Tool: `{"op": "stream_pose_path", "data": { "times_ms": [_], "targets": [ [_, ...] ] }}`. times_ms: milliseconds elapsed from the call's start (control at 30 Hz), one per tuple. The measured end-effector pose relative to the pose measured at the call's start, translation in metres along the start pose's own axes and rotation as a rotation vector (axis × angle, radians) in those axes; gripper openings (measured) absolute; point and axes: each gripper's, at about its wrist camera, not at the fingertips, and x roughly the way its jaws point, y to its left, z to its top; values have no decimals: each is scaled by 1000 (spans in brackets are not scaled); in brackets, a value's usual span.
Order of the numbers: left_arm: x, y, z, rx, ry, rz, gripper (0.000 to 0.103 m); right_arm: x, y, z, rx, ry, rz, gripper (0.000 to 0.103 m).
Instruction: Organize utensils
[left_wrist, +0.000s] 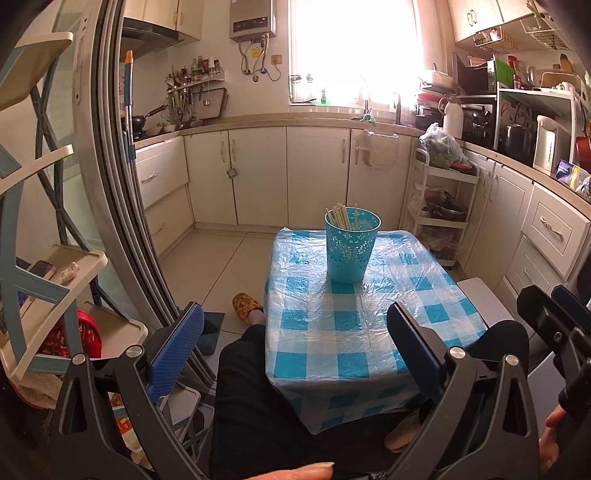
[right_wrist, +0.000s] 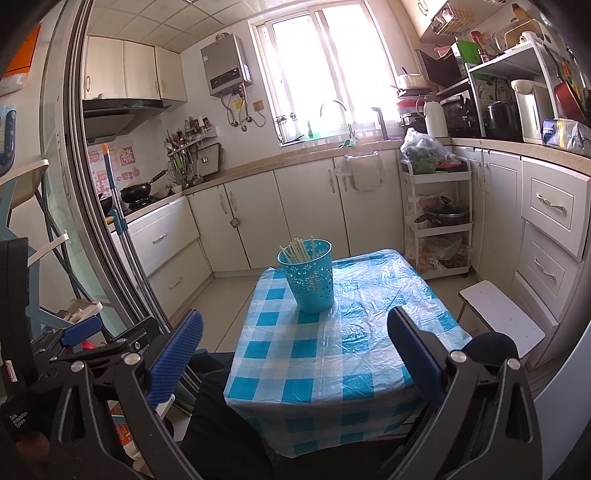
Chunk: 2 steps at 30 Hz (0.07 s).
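The left tongs (left_wrist: 295, 325) and the right tongs (right_wrist: 295, 325) both stand wide apart with nothing between their blue ribbed pads, held low over the near edge of the small counter covered in a blue-and-white checked plastic cloth (right_wrist: 325, 354). Well ahead of them, toward the far end of that counter, the turquoise perforated plastic cup (left_wrist: 351, 245) stands upright, holding a bundle of pale cream chopsticks (left_wrist: 341, 218) that lean toward its left rim; behind it run cream kitchen cabinets (right_wrist: 295, 206)
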Motion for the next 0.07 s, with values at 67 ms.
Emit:
{"op": "stream_pose_path", "data": {
  "times_ms": [67],
  "targets": [
    [1, 1, 0, -3, 10, -6, 95, 0, 0, 0, 0, -1, 0, 96]
  ]
}}
